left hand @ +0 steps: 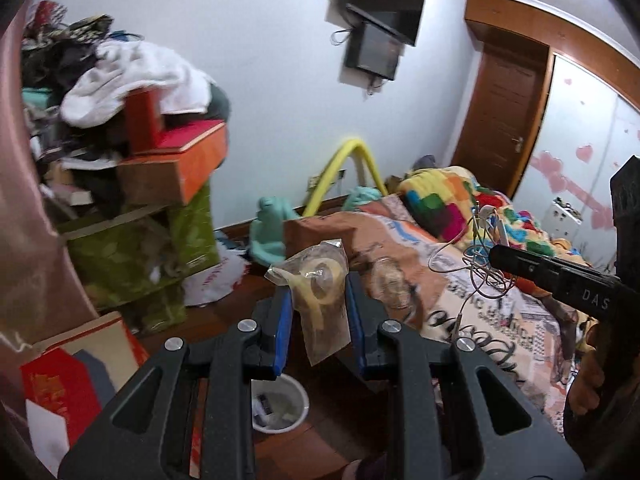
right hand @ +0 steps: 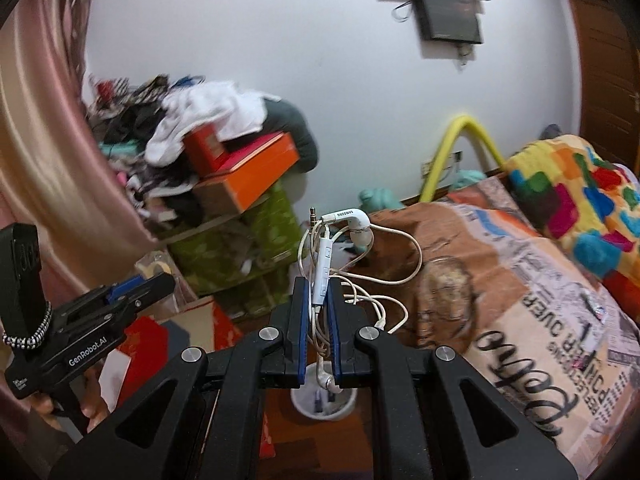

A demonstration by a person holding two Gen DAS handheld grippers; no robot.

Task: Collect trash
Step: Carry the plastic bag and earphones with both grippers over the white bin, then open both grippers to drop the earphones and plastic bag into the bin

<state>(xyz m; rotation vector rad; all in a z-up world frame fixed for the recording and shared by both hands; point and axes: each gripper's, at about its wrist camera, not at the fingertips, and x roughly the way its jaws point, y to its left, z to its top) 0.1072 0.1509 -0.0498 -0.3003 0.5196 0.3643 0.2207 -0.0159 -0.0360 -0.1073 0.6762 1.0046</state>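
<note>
A: What's held?
B: Left gripper (left hand: 316, 304) jaws grasp a plastic packet (left hand: 320, 292); right gripper (right hand: 318, 308) clenches tangled earphones (right hand: 344, 240).
A: Binned?
B: Not yet; white bin (left hand: 288, 404) waits on the floor below.

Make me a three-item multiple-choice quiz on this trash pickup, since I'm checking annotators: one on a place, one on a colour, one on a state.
1. Where is the white bin?
A. on the bed
B. on the floor below the grippers
C. on the box stack

2. What colour is the curved tube by the wall?
A. yellow
B. black
C. purple

3. What is the right gripper doing?
A. standing open and empty
B. shut on the white earphones
C. shut on a cup

Answers: 1 B, the bin shows on the floor under the fingers in both views. 2 A, its arch is yellow. 3 B, the cable and remote sit pinched between the blue pads.
</note>
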